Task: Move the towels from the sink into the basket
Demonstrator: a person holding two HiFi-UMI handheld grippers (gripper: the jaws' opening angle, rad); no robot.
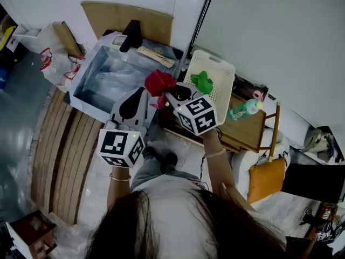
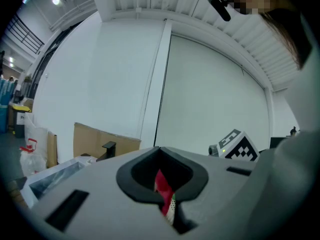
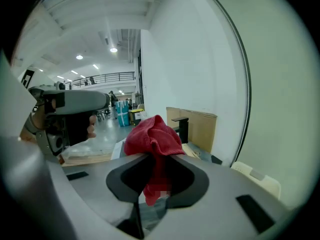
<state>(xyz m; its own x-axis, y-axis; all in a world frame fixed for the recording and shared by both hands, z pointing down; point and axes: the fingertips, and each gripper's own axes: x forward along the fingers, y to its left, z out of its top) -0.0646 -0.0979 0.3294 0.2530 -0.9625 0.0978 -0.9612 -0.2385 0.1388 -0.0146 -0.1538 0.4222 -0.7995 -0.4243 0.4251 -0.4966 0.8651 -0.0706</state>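
Red towel (image 1: 159, 82) bunched at right gripper (image 1: 169, 94) tip, jaws clamped on it. Left gripper (image 1: 143, 92) jaws pinch red cloth edge. Towel in air between sink (image 1: 81, 85) and basket (image 1: 225, 69).

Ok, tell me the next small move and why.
Probably carry the red towel rightward until it hangs over the white basket. Both the left gripper and right gripper are clamped on it, it is raised beside the sink, and the basket, with a green towel inside, lies just beyond.
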